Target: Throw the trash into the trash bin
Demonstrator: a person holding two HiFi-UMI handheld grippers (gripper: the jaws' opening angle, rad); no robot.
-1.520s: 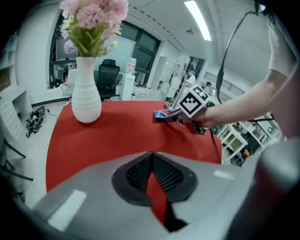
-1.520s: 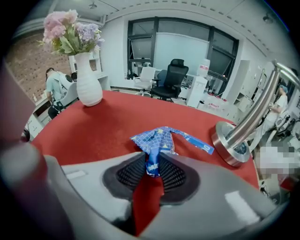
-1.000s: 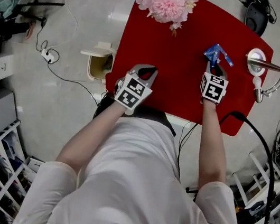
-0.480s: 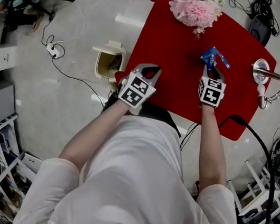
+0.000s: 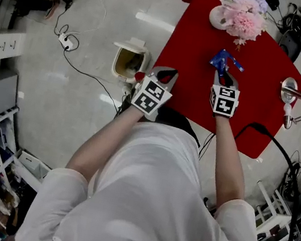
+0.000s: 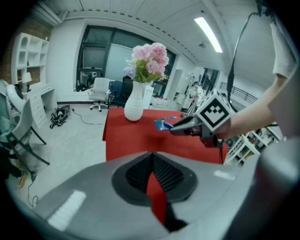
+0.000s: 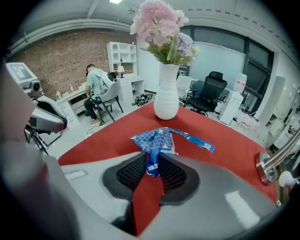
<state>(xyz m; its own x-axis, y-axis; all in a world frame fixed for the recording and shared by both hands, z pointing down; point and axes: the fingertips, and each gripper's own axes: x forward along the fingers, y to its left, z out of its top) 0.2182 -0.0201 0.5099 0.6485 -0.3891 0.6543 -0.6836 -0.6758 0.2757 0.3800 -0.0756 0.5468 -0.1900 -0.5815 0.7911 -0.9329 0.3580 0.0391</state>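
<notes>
Right gripper (image 7: 152, 161) jaws clamped on crumpled blue plastic wrapper (image 7: 155, 140) over red tabletop (image 5: 198, 45); left gripper (image 6: 152, 157) jaws closed together, empty. White plastic trash bin (image 5: 130, 46) stands on floor beside table.

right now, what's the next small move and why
Probably carry the right gripper leftward toward the trash bin: its jaws clamp the blue wrapper above the red table, and the bin stands open on the floor off the table's left edge.
</notes>
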